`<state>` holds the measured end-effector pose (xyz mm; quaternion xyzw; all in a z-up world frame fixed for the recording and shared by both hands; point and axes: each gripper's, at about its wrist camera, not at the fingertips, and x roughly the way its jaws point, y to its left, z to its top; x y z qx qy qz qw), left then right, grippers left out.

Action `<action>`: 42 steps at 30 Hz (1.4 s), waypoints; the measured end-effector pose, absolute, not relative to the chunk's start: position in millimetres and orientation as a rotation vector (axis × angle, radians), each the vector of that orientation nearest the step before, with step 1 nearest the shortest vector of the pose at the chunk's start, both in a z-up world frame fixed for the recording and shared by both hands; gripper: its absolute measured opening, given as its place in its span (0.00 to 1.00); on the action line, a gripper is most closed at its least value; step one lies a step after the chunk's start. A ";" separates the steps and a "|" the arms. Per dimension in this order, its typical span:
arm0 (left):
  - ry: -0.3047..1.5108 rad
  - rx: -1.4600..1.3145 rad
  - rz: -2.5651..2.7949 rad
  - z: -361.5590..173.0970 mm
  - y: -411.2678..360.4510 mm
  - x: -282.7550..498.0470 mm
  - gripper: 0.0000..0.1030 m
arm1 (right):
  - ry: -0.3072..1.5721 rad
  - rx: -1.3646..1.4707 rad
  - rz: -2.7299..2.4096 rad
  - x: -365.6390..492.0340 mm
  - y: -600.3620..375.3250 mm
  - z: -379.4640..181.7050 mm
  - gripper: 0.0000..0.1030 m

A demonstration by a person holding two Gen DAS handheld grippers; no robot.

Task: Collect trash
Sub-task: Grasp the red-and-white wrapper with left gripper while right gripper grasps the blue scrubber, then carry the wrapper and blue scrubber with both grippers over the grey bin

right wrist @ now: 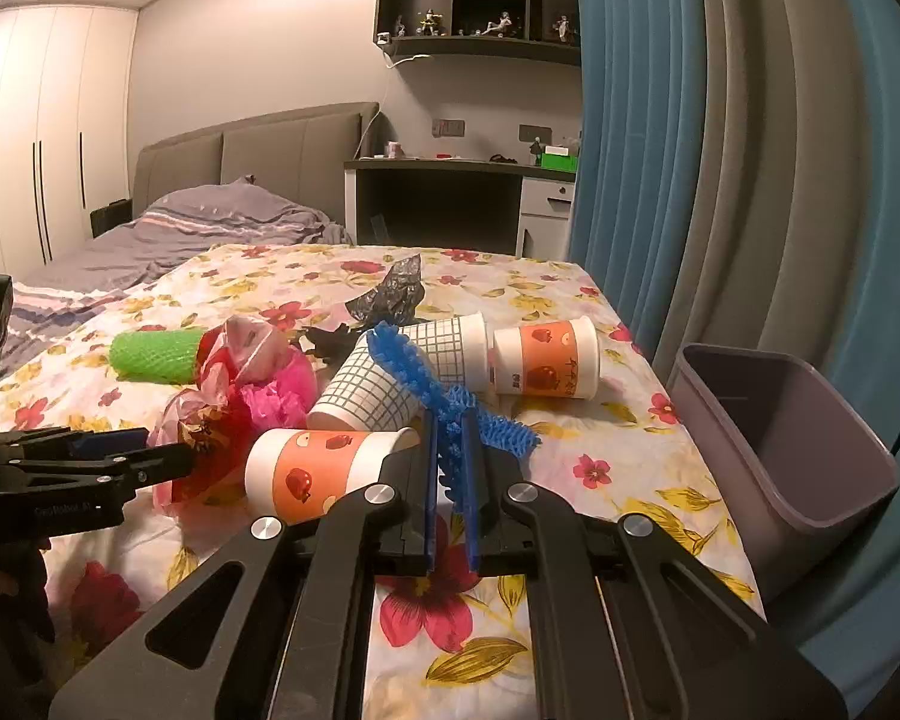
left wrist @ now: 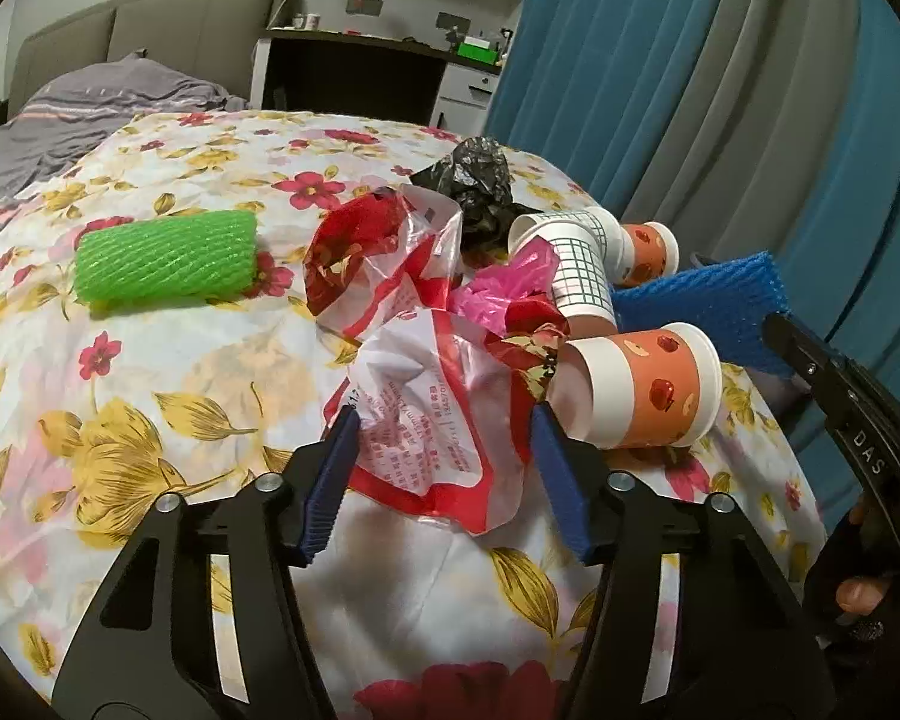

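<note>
Trash lies in a heap on the flowered tablecloth [left wrist: 150, 420]. My left gripper [left wrist: 444, 420] is open, its blue pads standing on either side of a red-and-white plastic bag [left wrist: 432, 396] without squeezing it. To its right lies an orange apple-print cup [left wrist: 660, 390] on its side. My right gripper [right wrist: 450, 438] is shut on a blue foam net [right wrist: 414, 378], whose free end sticks up over the white grid cups [right wrist: 378, 390]. From the left wrist, the right gripper [left wrist: 777, 327] shows at the blue foam net's [left wrist: 702, 306] edge. The left gripper [right wrist: 174, 456] enters low on the left.
A green foam net [left wrist: 168, 258], a black bag [left wrist: 480, 180], a pink bag [left wrist: 510, 282] and a second orange cup [right wrist: 546, 360] lie around. A grey-purple bin [right wrist: 810, 420] stands off the table's right edge by the blue curtain [right wrist: 630, 180]. Bed and desk behind.
</note>
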<state>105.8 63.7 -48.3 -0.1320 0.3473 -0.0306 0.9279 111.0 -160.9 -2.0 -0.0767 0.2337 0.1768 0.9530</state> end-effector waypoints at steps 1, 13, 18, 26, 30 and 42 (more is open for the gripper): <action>0.709 -0.270 -0.063 -48.0 63.6 105.3 0.52 | 0.475 -0.155 0.359 111.0 -161.4 -1.9 0.08; 0.682 -0.267 -0.074 -43.7 67.1 100.1 0.13 | 0.477 -0.154 0.362 111.7 -162.7 -2.4 0.08; 0.677 -0.248 -0.068 -42.6 65.4 98.9 0.13 | 0.477 -0.153 0.362 110.9 -162.9 -1.9 0.08; 0.597 -0.247 -0.094 -16.0 63.9 77.6 0.13 | 0.460 -0.135 0.349 105.7 -166.1 3.8 0.08; 0.556 -0.242 -0.098 -0.3 63.8 70.5 0.13 | 0.440 -0.125 0.339 102.8 -169.7 9.0 0.07; 0.495 -0.206 -0.149 31.4 35.6 73.5 0.13 | 0.380 -0.087 0.308 95.4 -192.9 32.5 0.07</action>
